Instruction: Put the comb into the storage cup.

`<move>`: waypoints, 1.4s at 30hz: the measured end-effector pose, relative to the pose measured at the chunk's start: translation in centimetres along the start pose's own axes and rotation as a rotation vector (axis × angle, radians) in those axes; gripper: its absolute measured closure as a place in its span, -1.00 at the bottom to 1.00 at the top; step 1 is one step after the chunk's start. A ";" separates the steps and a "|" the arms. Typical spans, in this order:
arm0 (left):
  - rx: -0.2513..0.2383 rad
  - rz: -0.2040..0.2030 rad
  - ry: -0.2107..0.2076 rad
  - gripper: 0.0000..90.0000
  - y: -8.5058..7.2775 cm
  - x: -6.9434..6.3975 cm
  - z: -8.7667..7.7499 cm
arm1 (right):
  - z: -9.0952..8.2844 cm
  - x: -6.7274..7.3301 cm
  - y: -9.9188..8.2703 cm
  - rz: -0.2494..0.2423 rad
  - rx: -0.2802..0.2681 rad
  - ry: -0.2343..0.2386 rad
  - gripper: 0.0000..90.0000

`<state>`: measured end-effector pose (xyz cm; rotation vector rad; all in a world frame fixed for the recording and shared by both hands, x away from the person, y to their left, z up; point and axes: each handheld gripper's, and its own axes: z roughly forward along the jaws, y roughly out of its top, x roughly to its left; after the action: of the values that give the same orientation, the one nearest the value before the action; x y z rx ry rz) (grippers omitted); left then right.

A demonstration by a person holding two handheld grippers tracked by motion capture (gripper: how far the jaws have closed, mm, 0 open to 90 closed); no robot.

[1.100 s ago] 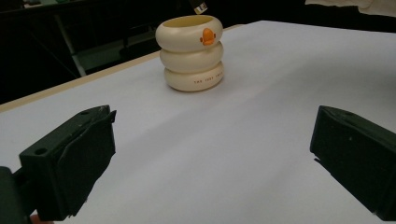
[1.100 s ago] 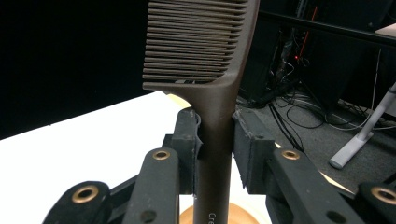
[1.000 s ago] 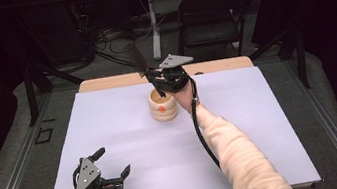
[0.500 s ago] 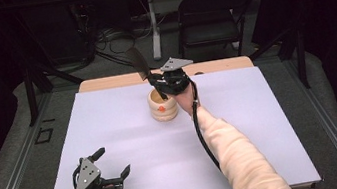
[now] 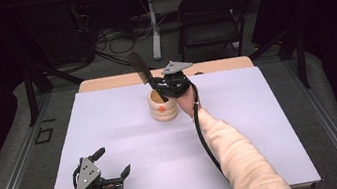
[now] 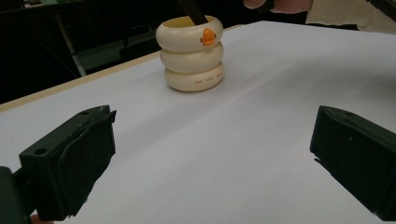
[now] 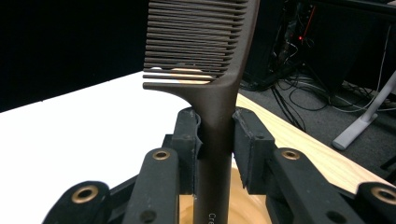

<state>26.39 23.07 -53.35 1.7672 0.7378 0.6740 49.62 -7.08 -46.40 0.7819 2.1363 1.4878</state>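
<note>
Standing with its handle down in the cream holder (image 5: 163, 106), the dark brown comb (image 7: 205, 60) is the thing in hand: its toothed head rises above the rim and leans up and away toward the far left in the high view, where it shows as a dark blade (image 5: 141, 67) over the back edge of the table. In the right gripper view the comb's handle runs straight up between the two black pads, and both pads press on it from either side, just below where the teeth begin, so the right gripper (image 7: 215, 140) is clamped on the comb. The handle's lower end drops into the holder's yellowish inside.

That holder is shaped like three stacked rings, with a small orange mark on its top ring and a line of small print on the bottom ring; in the left gripper view (image 6: 190, 52) it stands upright on the white table (image 5: 242, 129), toward the far middle of the sheet. The right hand (image 5: 184, 97) sits just behind and above the holder, its sleeve reaching back along the table to the near edge.

Well apart from all this, the left gripper (image 5: 114, 169) rests low at the near left corner of the table, its jaws spread wide with bare white surface between them and nothing held.
</note>
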 end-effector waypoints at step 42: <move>0.002 0.004 0.002 -1.00 0.0 0.0 0.0 | 0.8 -0.1 -1.7 -0.034 0.070 0.024 0.59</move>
<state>26.37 23.07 -53.33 1.7701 0.7368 0.6777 49.88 -7.02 -48.24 0.7520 2.2192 1.4185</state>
